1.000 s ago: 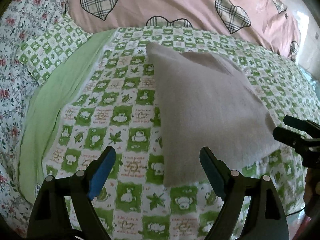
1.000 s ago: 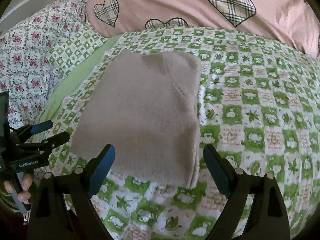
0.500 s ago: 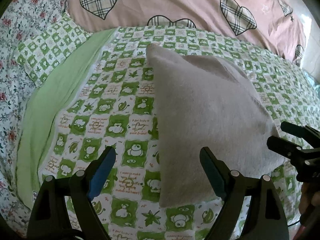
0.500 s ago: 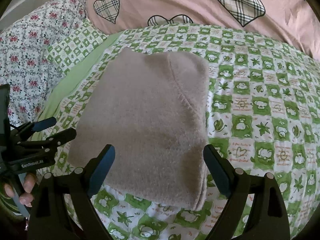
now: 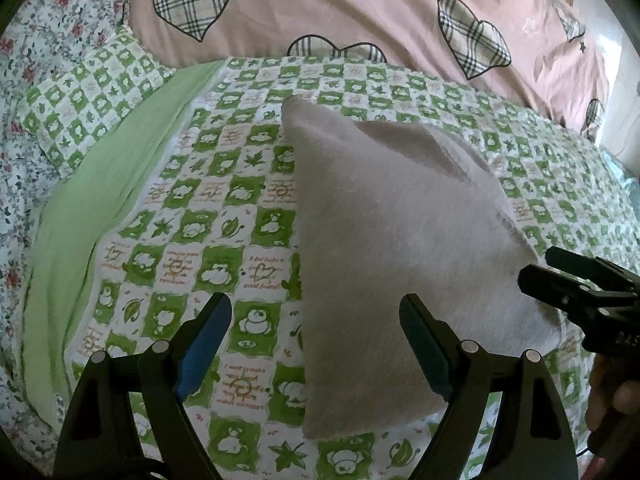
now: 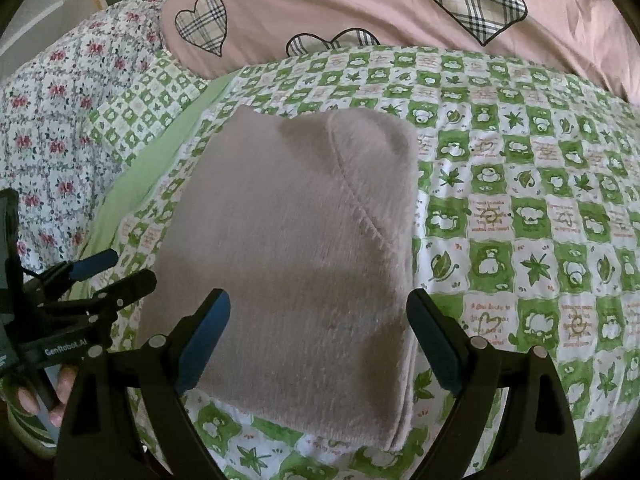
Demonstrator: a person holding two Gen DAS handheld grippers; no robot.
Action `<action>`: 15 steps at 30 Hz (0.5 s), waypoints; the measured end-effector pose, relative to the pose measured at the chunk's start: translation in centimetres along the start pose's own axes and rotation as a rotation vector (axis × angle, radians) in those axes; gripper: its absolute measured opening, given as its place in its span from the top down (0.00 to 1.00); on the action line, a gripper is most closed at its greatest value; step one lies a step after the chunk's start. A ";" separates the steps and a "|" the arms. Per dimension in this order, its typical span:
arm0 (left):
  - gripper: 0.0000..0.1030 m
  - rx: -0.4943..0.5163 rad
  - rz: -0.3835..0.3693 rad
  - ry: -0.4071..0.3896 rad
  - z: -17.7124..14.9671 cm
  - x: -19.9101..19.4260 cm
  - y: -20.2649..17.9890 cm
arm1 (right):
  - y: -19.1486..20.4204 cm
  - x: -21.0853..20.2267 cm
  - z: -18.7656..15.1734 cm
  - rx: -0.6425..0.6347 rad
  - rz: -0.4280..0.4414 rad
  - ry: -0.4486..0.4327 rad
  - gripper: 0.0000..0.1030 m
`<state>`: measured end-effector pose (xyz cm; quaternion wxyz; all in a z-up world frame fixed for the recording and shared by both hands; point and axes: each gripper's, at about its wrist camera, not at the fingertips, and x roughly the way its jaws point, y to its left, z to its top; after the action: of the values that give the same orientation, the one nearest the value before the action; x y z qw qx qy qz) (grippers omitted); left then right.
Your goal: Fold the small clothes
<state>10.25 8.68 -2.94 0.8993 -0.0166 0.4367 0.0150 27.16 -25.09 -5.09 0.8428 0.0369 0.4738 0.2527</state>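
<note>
A folded beige fuzzy garment (image 5: 392,248) lies flat on the green-and-white checked bedspread (image 5: 192,216); it also shows in the right wrist view (image 6: 304,248). My left gripper (image 5: 316,344) is open and empty, hovering over the garment's near left corner. My right gripper (image 6: 318,340) is open and empty, just above the garment's near edge. The right gripper also shows at the right edge of the left wrist view (image 5: 560,276). The left gripper shows at the left edge of the right wrist view (image 6: 112,272).
A pink quilt with plaid hearts (image 5: 360,12) lies across the back of the bed. A plain green sheet strip (image 5: 92,216) and a floral cover (image 6: 44,128) lie to the left. A checked pillow (image 5: 88,100) sits at the back left.
Both grippers have moved forward and lower toward the garment, which now looms larger in both views. Both stay open. The garment has not moved.
</note>
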 end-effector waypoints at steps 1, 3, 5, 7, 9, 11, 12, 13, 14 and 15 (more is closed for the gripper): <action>0.16 -0.001 -0.006 0.000 0.1 0.1 0.0 | -0.2 0.1 0.1 0.001 0.001 0.000 0.13; 0.16 -0.005 -0.013 0.002 0.2 0.2 0.0 | -0.3 0.2 0.3 0.009 0.002 0.000 0.13; 0.16 -0.008 -0.016 0.005 0.2 0.3 0.0 | -0.5 0.3 0.4 0.017 0.006 0.001 0.13; 0.16 -0.010 -0.022 0.007 0.2 0.3 0.0 | -0.5 0.3 0.4 0.020 0.007 0.000 0.13; 0.16 -0.011 -0.022 0.007 0.1 0.2 -0.1 | -0.5 0.3 0.4 0.020 0.007 0.000 0.13; 0.16 -0.010 -0.022 0.006 0.1 0.1 0.0 | -0.4 0.3 0.3 0.023 0.009 -0.001 0.13; 0.16 -0.010 -0.023 0.006 0.1 0.1 -0.1 | -0.4 0.3 0.3 0.023 0.009 -0.001 0.13; 0.16 -0.011 -0.021 0.006 0.1 0.1 -0.1 | -0.4 0.3 0.3 0.025 0.010 0.000 0.12; 0.16 -0.011 -0.019 0.005 0.1 0.1 -0.1 | -0.4 0.3 0.3 0.025 0.009 0.000 0.12; 0.16 -0.011 -0.021 0.005 0.1 0.1 -0.1 | -0.4 0.2 0.3 0.026 0.010 0.000 0.12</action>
<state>10.38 8.61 -2.91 0.8982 -0.0262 0.4387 0.0079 27.70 -25.29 -5.24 0.8410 0.0503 0.4770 0.2506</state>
